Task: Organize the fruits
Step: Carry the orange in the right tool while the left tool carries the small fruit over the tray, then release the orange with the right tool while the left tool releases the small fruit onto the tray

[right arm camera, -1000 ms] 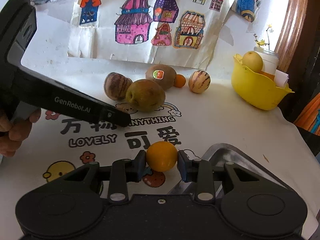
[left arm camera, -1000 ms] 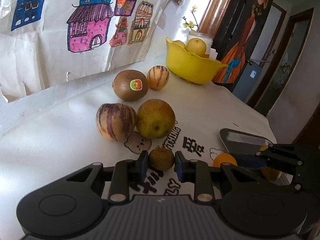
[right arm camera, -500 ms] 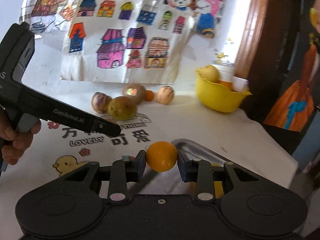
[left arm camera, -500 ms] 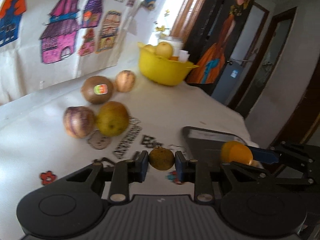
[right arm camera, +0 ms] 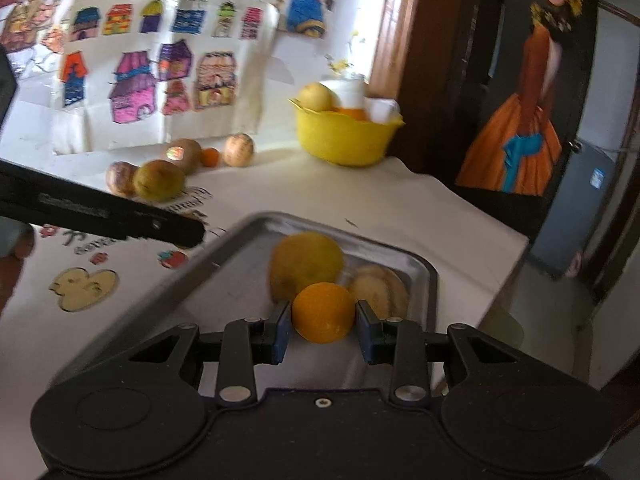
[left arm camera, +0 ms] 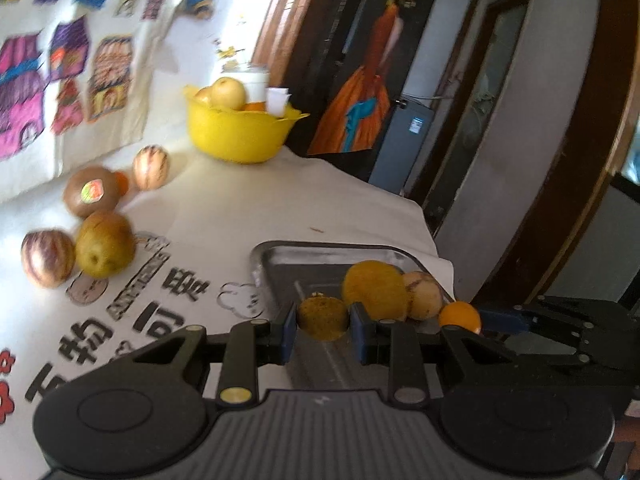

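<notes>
My left gripper [left arm camera: 322, 327] is shut on a small brown round fruit [left arm camera: 322, 317], held over the near end of the metal tray [left arm camera: 288, 258]. My right gripper [right arm camera: 323, 326] is shut on an orange [right arm camera: 323, 312] above the same tray [right arm camera: 416, 264]. In the tray lie a large yellow-brown fruit [right arm camera: 306, 262] and a pale striped fruit [right arm camera: 380, 290]. In the left wrist view the orange [left arm camera: 460, 316] shows at the tip of the right gripper, beside the striped fruit [left arm camera: 422, 294].
Loose fruits sit on the white printed cloth: a kiwi with a sticker [left arm camera: 91, 196], a yellow-green pear [left arm camera: 104, 243], two striped melons [left arm camera: 47, 256] [left arm camera: 151, 167] and a small orange [right arm camera: 209, 157]. A yellow bowl [left arm camera: 240, 136] of fruit stands at the back. The table edge [left arm camera: 424, 216] drops off right of the tray.
Both grippers have swung to the right, away from the loose fruit, and now hang over the tray, each still holding its fruit. The fruits lying in the tray have come into view.
</notes>
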### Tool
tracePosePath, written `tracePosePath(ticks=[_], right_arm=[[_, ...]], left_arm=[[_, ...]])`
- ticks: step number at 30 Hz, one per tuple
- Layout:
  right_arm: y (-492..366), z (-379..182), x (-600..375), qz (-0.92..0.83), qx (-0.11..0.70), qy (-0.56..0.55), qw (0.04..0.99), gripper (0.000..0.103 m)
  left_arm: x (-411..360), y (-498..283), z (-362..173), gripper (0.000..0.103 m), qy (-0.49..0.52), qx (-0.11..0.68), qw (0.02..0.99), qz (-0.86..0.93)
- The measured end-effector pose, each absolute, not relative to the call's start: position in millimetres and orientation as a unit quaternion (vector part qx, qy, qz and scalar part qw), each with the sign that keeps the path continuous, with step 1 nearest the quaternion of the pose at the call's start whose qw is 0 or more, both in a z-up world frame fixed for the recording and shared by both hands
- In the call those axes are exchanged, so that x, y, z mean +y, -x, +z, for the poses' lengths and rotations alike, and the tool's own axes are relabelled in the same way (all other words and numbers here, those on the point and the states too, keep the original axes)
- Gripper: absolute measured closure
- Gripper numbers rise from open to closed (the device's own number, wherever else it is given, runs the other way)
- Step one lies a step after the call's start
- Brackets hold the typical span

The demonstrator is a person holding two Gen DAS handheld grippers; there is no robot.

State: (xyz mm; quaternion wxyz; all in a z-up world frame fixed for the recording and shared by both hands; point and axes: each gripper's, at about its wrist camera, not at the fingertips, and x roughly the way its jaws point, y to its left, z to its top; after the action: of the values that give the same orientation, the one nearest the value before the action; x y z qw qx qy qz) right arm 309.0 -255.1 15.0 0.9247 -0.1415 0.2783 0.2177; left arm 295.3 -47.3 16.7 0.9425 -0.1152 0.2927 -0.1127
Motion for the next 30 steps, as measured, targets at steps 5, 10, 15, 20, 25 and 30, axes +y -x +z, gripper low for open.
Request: tracePosePath(ticks=[5, 10, 15, 20, 25, 30], right_arm=[[-320, 6, -264, 0.21, 0.298, 0.119, 0.924, 0.067], [-325, 0, -262, 0.215, 0.302, 0.12, 0.921, 0.067], [-330, -4, -259, 0.218, 0.306, 0.121, 0.919, 0.067], [-333, -6, -257, 0.218, 0.31, 0.125, 0.917, 0.067], [-335, -7, -256, 0.218, 0.313, 0.128, 0.915, 0.067], [-335, -9, -255, 0.218, 0.315, 0.132, 0.914, 0.067]], left_arm=[[-60, -302, 13, 0.072, 0.099, 0.298, 0.942, -0.119], [-65, -310, 3, 0.072, 0.094, 0.317, 0.937, -0.114], [-63, -316, -6, 0.072, 0.113, 0.334, 0.929, -0.115], [-66, -321, -11, 0.072, 0.112, 0.338, 0.927, -0.116], [-69, -325, -14, 0.072, 0.109, 0.347, 0.924, -0.116], [-70, -327, -15, 0.072, 0.108, 0.352, 0.923, -0.115]])
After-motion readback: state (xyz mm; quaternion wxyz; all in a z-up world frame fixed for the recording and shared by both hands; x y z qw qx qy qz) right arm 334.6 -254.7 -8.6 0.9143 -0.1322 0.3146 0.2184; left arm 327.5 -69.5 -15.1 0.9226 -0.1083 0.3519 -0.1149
